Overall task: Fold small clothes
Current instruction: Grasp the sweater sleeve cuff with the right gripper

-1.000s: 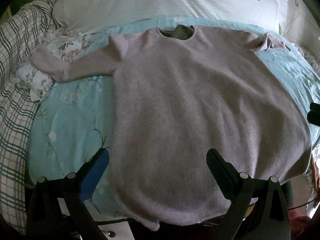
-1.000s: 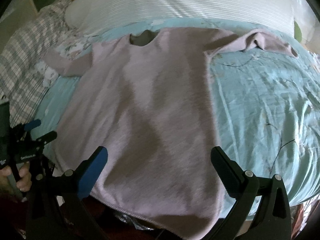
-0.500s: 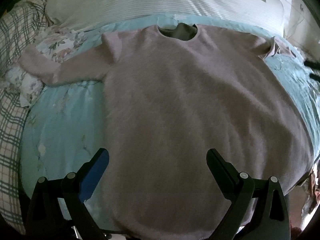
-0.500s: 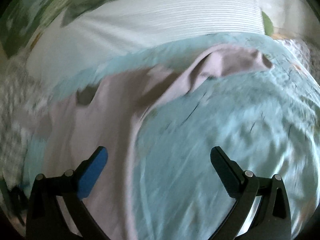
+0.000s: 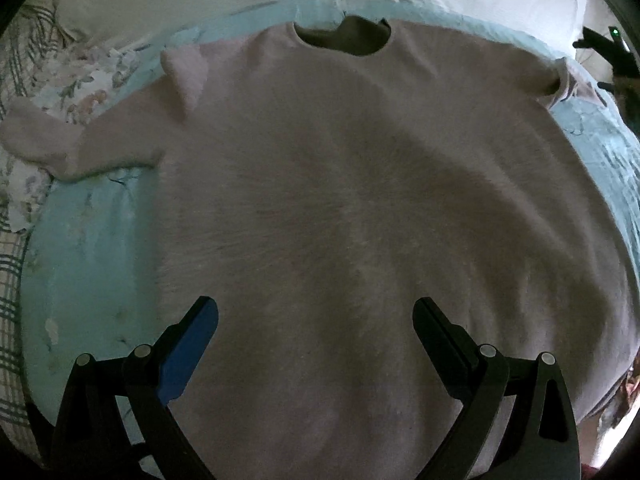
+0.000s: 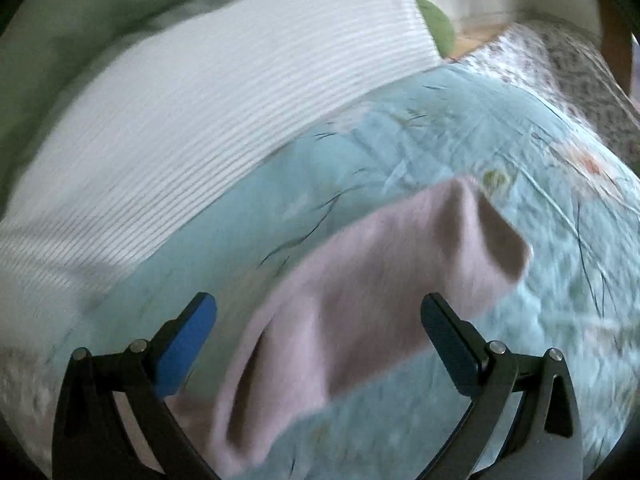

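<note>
Both grippers have advanced since a second ago. The left gripper (image 5: 315, 312), jaws wide and holding nothing, now hangs closer over the body of the pale pink sweater (image 5: 360, 208), which lies spread flat on the blue floral bedspread (image 5: 92, 248). The right gripper (image 6: 318, 308), equally wide and empty, has swung from the hem to the sleeve (image 6: 372, 280) near the striped pillow (image 6: 192, 128). No writing is legible.

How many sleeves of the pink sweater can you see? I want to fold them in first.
2. The left sleeve lies stretched out over the floral bedding at the bed's left side. The right sleeve lies on the blue quilt just ahead of the open right gripper.
</note>
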A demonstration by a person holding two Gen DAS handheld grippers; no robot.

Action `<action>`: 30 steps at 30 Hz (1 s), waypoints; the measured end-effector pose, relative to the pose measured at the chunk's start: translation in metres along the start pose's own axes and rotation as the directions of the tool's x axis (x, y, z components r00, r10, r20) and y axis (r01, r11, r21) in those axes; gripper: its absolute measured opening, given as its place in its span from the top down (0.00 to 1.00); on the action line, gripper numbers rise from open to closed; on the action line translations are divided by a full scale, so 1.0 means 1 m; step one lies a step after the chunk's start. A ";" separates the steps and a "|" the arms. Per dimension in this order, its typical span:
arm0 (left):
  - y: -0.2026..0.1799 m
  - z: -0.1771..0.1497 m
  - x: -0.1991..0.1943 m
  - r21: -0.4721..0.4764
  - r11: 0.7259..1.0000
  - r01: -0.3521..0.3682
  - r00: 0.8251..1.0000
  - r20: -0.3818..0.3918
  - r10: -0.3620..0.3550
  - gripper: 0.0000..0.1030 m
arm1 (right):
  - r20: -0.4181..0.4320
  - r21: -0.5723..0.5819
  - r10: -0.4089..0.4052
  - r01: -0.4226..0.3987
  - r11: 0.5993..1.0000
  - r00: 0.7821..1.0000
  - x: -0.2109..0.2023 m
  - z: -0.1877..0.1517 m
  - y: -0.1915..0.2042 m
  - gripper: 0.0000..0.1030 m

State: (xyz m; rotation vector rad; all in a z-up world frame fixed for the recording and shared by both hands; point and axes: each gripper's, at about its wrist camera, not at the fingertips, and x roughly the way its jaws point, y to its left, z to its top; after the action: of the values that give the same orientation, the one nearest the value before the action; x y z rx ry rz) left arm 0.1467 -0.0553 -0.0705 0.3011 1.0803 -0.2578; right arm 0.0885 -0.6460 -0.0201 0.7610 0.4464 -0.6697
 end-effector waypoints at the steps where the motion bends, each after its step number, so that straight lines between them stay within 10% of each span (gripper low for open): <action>1: -0.001 0.000 0.004 0.000 1.000 0.005 1.000 -0.014 -0.005 0.05 | -0.011 0.016 -0.027 0.027 1.000 1.000 0.012 0.009 -0.001 0.01; 5: -0.010 0.007 0.017 0.001 1.000 0.028 0.999 -0.039 -0.028 0.05 | -0.058 0.014 -0.157 0.158 0.987 0.986 0.047 0.026 -0.012 0.13; 8: -0.015 0.011 0.020 0.008 0.999 0.041 0.998 -0.042 -0.040 0.05 | -0.053 -0.023 -0.212 0.211 0.977 0.976 0.054 0.025 -0.019 0.47; 10: -0.015 0.014 0.022 0.014 0.999 0.045 0.998 -0.039 -0.045 0.05 | -0.034 -0.024 -0.165 0.165 0.986 0.986 0.047 0.025 -0.024 0.88; 18: -0.014 0.011 0.015 0.006 0.997 0.076 0.997 -0.007 -0.076 0.05 | 0.000 -0.037 0.209 -0.208 0.977 0.978 0.004 -0.006 0.008 0.93; 30: 0.016 -0.014 -0.013 -0.096 0.991 0.096 0.993 0.079 -0.089 0.05 | -0.248 -0.183 0.626 -0.670 0.719 0.740 -0.030 -0.155 0.213 0.94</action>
State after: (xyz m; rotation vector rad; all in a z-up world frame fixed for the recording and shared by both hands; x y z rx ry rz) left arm 0.1351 -0.0343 -0.0635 0.1509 1.0315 -0.2948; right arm 0.1948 -0.4044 -0.0009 0.6625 0.3741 0.1293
